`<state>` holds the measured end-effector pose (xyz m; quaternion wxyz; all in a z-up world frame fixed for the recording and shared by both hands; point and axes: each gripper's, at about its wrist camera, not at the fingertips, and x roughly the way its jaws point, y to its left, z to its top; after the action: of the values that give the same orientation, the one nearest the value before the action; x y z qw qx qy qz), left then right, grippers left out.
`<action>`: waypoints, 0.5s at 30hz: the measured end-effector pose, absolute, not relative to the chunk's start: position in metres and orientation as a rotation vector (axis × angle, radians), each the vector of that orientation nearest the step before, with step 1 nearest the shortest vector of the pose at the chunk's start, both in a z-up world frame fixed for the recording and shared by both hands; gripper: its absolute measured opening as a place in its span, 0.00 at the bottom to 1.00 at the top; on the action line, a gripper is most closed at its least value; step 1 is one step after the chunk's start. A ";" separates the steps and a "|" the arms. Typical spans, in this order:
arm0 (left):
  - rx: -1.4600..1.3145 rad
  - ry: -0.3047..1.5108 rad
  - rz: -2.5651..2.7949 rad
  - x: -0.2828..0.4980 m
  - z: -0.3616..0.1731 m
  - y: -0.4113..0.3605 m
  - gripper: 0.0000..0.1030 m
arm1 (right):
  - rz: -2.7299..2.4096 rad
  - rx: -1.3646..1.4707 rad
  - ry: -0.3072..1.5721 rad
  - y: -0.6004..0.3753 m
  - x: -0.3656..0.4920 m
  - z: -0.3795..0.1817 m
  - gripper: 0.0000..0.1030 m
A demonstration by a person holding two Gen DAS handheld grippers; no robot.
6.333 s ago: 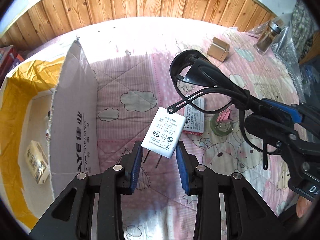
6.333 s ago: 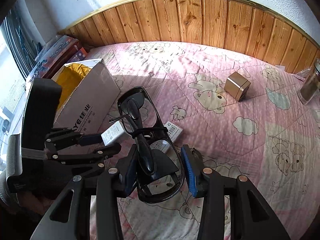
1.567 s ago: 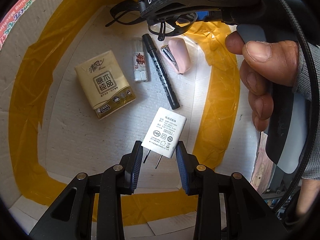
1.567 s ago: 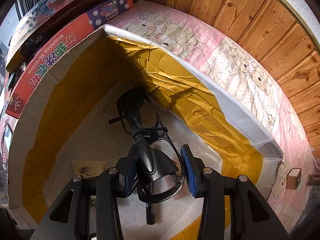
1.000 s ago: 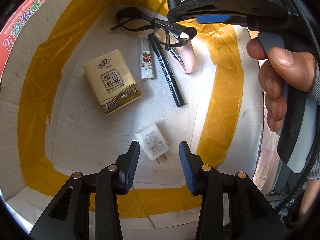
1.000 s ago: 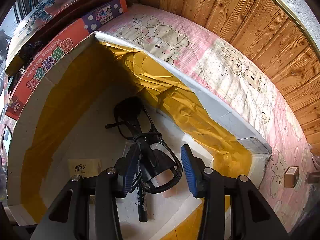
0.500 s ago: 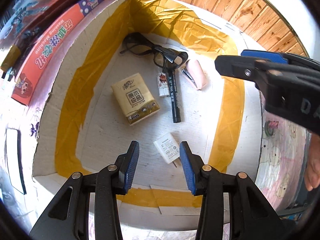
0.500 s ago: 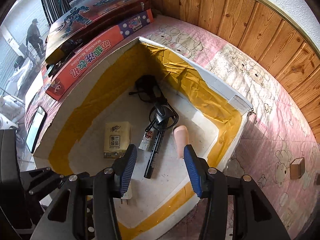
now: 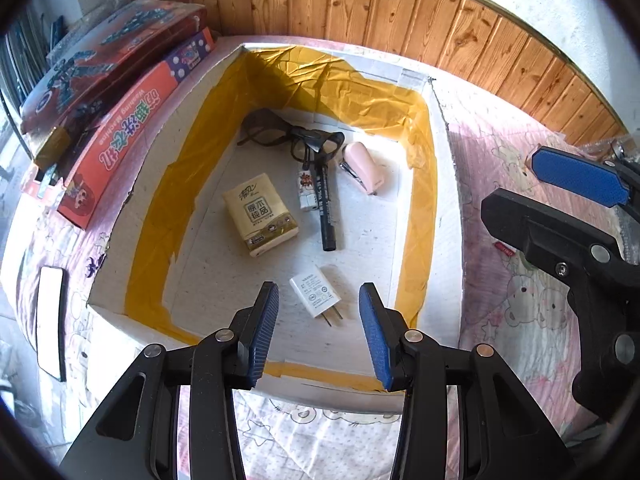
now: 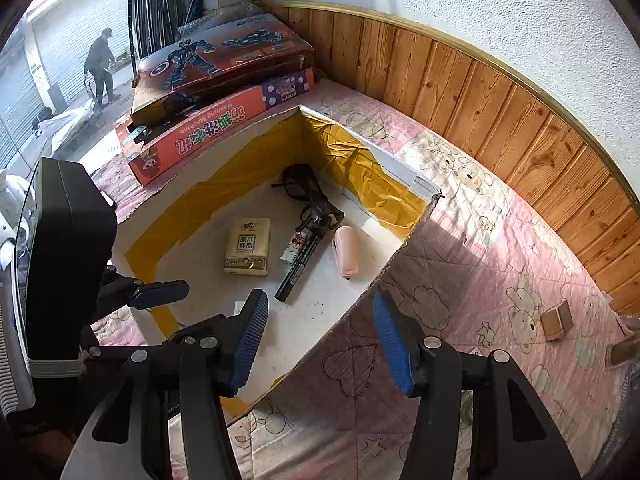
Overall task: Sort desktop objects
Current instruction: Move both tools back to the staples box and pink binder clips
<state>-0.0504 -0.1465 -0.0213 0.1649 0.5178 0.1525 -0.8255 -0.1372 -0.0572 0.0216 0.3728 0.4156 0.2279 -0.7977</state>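
While both grippers are held above the cardboard box (image 9: 416, 184) rim, bare floor is seen around the charger (image 9: 316, 295). Left gripper (image 9: 319, 328) gapes empty; right gripper (image 10: 322, 340), just widened, has released the glasses (image 10: 310, 196) inside.

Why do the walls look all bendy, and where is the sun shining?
Left wrist view: the fisheye lens curves the wood panelling; sun lights the box floor by the pink stapler, its far corner shadowed. Right wrist view: sun stripes the pink quilt; picture corners are black.
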 end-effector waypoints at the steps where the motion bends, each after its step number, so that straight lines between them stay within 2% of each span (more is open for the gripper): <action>1: 1.463 0.425 -2.362 -0.049 -0.018 -0.143 0.43 | -2.051 1.047 0.562 -0.051 -0.133 0.024 0.55; 11: 1.323 0.408 -2.543 -0.045 0.019 -0.103 0.43 | -2.114 0.883 0.396 0.001 -0.098 0.054 0.55; 15: 1.302 0.373 -2.657 -0.053 0.029 -0.076 0.43 | -2.177 0.891 0.251 0.052 -0.111 0.064 0.55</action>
<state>-0.0526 -0.0760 0.0294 0.0795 0.4352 0.1248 -0.8881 -0.1107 0.0515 0.0644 0.3784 0.3487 0.0980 -0.8518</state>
